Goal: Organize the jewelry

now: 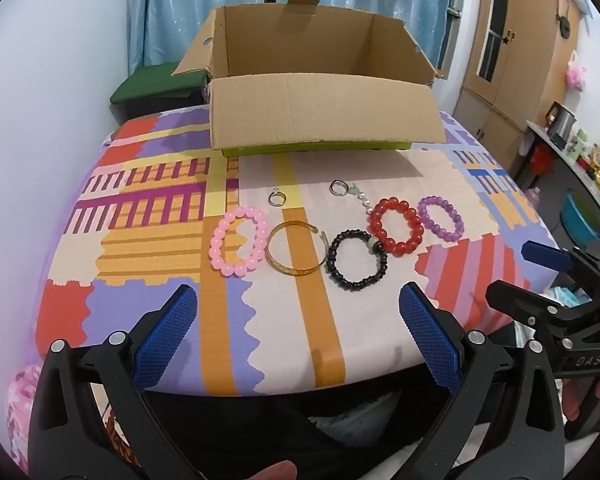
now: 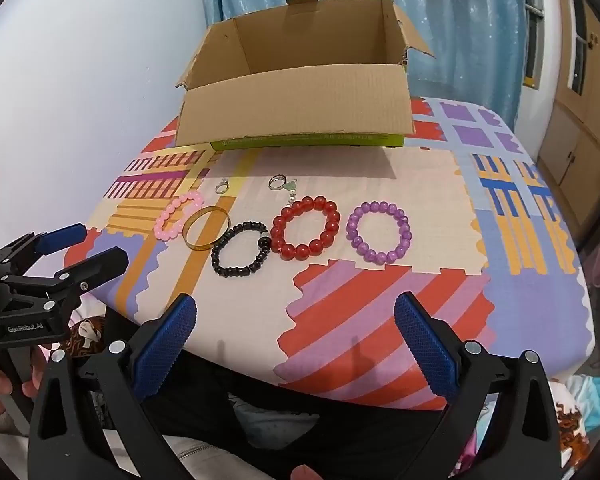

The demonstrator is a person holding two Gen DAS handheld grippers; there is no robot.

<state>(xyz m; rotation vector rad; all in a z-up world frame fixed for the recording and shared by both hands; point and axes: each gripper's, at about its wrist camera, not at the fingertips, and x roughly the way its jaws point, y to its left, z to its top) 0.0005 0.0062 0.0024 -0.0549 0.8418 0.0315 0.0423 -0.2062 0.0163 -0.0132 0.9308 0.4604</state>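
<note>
Nothing is picked up yet: the left gripper (image 1: 298,336) and right gripper (image 2: 296,344) hang at the bottom of their views, jaws wide apart and empty. Five bracelets, from the pink bracelet (image 1: 239,246) to the purple bracelet (image 2: 379,232), lie mid-frame on the desk (image 2: 380,320). Two rings sit behind them, before the open cardboard box (image 1: 320,80), so I judge the next move is lowering one gripper's jaws onto a bracelet.

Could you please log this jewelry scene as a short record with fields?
surface: table under a patterned cloth
container: open cardboard box at the far side
bracelets in a row: pink, gold bangle, black, red, purple
rings: two, and, between row and box
left gripper: open, holding nothing
right gripper: open, holding nothing
</note>
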